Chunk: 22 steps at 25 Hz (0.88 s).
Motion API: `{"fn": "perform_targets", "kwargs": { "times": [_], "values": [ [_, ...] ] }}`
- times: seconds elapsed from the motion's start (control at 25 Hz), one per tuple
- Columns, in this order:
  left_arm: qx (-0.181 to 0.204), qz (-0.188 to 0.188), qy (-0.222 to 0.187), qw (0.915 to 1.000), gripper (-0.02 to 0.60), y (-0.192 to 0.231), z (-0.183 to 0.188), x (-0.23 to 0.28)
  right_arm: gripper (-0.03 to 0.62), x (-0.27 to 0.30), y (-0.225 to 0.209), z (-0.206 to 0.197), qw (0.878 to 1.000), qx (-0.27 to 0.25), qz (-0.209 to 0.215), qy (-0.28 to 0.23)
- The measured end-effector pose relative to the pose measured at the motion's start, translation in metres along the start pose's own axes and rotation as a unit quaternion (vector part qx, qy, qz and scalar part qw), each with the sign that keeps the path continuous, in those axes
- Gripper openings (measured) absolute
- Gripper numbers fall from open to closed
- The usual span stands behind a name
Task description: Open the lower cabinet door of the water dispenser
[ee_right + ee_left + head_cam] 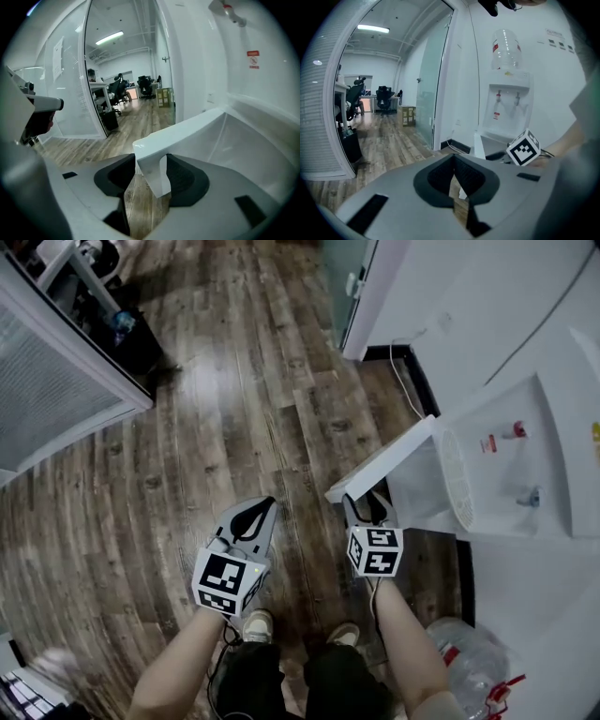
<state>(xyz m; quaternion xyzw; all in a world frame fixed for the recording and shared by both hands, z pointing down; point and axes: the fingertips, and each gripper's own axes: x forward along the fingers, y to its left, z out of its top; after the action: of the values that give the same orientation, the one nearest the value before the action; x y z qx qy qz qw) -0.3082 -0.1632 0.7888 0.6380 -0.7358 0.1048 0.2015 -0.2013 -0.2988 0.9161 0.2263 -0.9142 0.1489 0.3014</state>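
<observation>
The white water dispenser (525,456) stands at the right, and its lower cabinet door (394,454) is swung out over the wood floor. My right gripper (366,507) is at the door's free corner. In the right gripper view the jaws of the right gripper (150,164) stand wide, with the corner of the door (187,131) between them. My left gripper (267,507) hangs over bare floor left of the door, fingertips together, holding nothing. The left gripper (453,161) faces the dispenser (506,103), the door (478,145) and the right gripper's marker cube (524,148).
A large water bottle (469,652) lies on the floor by my right arm. An empty bottle (505,47) tops the dispenser. A white cable (403,381) runs along the skirting. A glass partition (56,399) and a black bin (131,338) are at the left. My shoes (258,622) are below the grippers.
</observation>
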Motion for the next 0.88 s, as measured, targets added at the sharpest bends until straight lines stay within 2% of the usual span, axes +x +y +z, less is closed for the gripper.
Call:
{"fn": "perform_targets", "kwargs": {
  "times": [0.16, 0.36, 0.6, 0.88],
  "values": [
    [-0.006, 0.014, -0.004, 0.9999, 0.006, 0.016, -0.003, -0.006, 0.215, 0.021, 0.011, 0.021, 0.999, 0.008, 0.031, 0.003],
    [-0.010, 0.017, -0.009, 0.9998, 0.005, 0.023, 0.003, -0.012, 0.207, 0.016, 0.019, 0.027, 0.999, -0.026, 0.043, 0.016],
    [-0.006, 0.000, -0.003, 1.0000, 0.005, 0.001, 0.034, -0.023, 0.118, -0.047, 0.021, 0.044, 0.998, 0.033, 0.050, 0.010],
    [0.016, -0.021, 0.010, 0.9996, 0.006, -0.033, 0.088, -0.053, 0.058, -0.140, 0.025, 0.093, 0.998, 0.042, 0.043, -0.015]
  ]
}}
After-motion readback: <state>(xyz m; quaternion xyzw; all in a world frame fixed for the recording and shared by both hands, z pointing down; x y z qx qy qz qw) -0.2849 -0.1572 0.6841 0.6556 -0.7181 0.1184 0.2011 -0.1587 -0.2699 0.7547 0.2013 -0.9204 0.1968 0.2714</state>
